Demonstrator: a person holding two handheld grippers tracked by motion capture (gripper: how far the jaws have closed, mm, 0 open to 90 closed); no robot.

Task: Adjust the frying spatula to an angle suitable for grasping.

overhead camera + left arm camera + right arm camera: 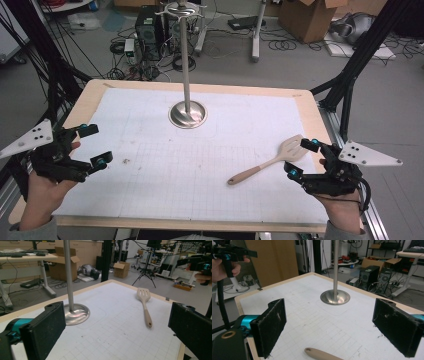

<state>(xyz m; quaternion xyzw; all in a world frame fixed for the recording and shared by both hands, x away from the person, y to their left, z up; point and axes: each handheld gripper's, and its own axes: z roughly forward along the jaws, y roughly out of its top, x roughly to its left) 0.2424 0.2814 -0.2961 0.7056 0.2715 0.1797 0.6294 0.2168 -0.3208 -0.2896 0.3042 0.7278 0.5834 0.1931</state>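
Observation:
A beige slotted spatula (270, 161) lies flat on the white grid sheet at the right, head toward the far right and handle toward the middle. My right gripper (301, 159) stands open just right of the spatula's head, nothing between its pads. In the right gripper view the handle's tip (319, 354) lies below the open jaws (334, 327). My left gripper (95, 146) is open near the table's left edge, empty. In the left gripper view the spatula (145, 305) lies well ahead of that open gripper (117, 332).
A metal stand with a round base (187, 114) and a tall pole rises at the middle back of the table (310, 107). Its base (75, 313) (335, 297) appears in both gripper views. Cables, boxes and computer cases sit on the floor beyond.

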